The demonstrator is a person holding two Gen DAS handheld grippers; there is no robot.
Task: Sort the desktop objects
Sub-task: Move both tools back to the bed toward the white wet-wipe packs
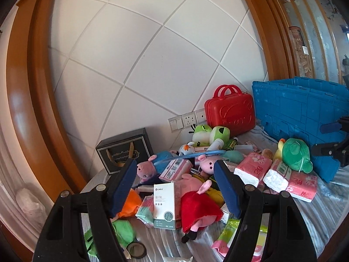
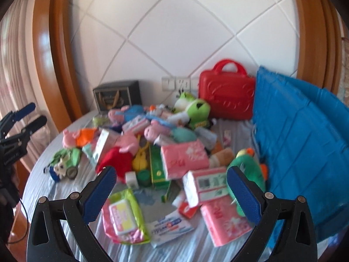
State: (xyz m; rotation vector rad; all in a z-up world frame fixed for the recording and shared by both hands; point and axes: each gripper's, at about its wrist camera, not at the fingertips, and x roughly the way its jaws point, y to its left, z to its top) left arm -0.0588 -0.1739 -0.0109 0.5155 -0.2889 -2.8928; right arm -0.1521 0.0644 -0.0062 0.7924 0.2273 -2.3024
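Left wrist: left gripper (image 1: 175,188) spread wide, right gripper (image 2: 172,193) too, soft plush pig (image 1: 199,205), boxy red case (image 1: 231,111).

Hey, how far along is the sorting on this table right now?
Nothing looks sorted yet. The plush toys, such as the red-dressed pig, the pink tissue packs and the white box lie in one mixed heap on the table. Nothing is in hand: the left gripper and right gripper are both open and empty above the pile. The blue crate and red case stand behind it.
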